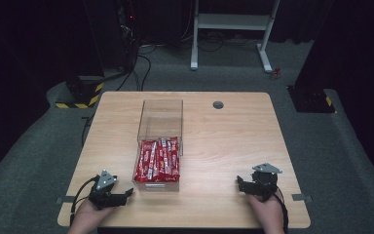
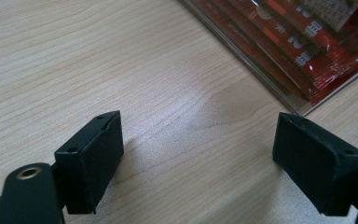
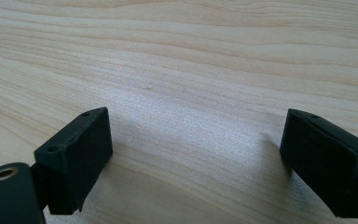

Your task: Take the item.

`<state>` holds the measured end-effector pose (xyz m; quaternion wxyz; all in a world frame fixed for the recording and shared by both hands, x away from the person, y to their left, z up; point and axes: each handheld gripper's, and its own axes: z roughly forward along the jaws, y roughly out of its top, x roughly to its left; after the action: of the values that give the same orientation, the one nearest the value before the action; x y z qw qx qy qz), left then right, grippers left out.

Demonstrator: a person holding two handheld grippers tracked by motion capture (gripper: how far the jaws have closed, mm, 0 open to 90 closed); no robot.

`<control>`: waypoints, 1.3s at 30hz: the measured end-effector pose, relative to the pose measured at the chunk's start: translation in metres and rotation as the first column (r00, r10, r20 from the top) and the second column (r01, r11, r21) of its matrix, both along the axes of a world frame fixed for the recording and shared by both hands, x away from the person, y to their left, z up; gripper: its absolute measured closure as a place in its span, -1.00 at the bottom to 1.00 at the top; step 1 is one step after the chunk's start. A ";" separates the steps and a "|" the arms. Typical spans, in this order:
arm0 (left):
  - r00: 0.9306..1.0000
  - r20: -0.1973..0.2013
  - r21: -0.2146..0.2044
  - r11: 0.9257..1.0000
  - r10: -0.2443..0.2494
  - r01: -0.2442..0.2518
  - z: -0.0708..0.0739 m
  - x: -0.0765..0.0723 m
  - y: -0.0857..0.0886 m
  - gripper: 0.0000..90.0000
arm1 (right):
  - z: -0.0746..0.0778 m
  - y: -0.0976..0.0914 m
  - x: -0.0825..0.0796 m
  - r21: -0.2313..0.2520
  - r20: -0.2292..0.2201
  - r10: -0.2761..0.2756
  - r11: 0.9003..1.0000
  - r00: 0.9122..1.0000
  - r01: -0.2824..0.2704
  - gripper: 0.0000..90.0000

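Your left tongs (image 1: 126, 194) and right tongs (image 1: 241, 184) rest low on the worktop (image 1: 224, 141) in the high view, both empty, flanking the clear box (image 1: 159, 146). Red packets (image 1: 157, 161) fill its near half, likely awaiting picking. In the left gripper view, your left tongs (image 2: 198, 154) stand wide over bare wood, the box corner and packets (image 2: 307, 42) just ahead to one side. In the right gripper view, your right tongs (image 3: 196, 163) gape equally wide, nothing between them.
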<state>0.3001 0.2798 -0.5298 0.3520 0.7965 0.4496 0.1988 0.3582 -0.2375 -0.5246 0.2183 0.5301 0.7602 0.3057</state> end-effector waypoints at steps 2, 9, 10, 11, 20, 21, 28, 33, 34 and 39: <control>1.000 0.000 0.000 1.000 0.000 0.000 0.000 0.000 0.000 -0.63 | 0.000 0.000 0.000 0.000 0.000 0.001 1.000 1.000 -0.001 -0.80; 1.000 0.000 0.002 1.000 0.000 0.000 0.000 0.000 0.000 -0.63 | 0.000 0.000 0.000 0.000 0.000 0.001 1.000 1.000 -0.001 -0.80; 1.000 0.001 0.001 1.000 0.000 0.000 0.000 0.000 0.000 -0.63 | 0.000 0.000 0.000 0.000 0.000 0.001 1.000 1.000 -0.001 -0.80; 1.000 -0.001 -0.001 1.000 0.002 -0.002 0.000 0.000 0.000 -0.63 | 0.000 0.000 0.000 0.000 0.000 0.001 1.000 1.000 -0.001 -0.80; 1.000 -0.003 -0.002 1.000 0.006 -0.006 0.000 -0.001 0.000 -0.63 | 0.000 0.000 0.000 -0.006 0.008 0.015 1.000 1.000 -0.015 -0.78; 1.000 0.000 0.001 1.000 0.003 -0.003 0.000 -0.001 0.000 -0.63 | 0.001 0.000 0.000 -0.007 0.004 0.015 1.000 1.000 -0.015 -0.77; 1.000 0.001 -0.002 1.000 0.001 -0.001 0.000 -0.002 0.001 -0.63 | 0.004 0.003 -0.002 -0.001 0.033 0.028 1.000 0.999 -0.028 -0.72; 1.000 -0.001 0.002 1.000 -0.002 0.002 0.000 -0.002 0.001 -0.63 | 0.005 0.008 -0.003 0.010 0.051 0.046 0.999 0.998 -0.046 -0.71; 1.000 -0.001 0.002 1.000 -0.002 0.002 0.000 -0.002 0.001 -0.63 | 0.005 0.008 -0.003 0.010 0.051 0.046 0.999 0.998 -0.046 -0.71; 1.000 0.001 0.003 1.000 -0.006 0.006 0.000 -0.002 0.001 -0.64 | 0.007 0.016 -0.009 0.032 0.068 0.079 0.996 0.995 -0.082 -0.71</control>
<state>0.2986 0.2809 -0.5298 0.3514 0.7983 0.4468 0.1988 0.3491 -0.2219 -0.5172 0.2218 0.4923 0.7677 0.3450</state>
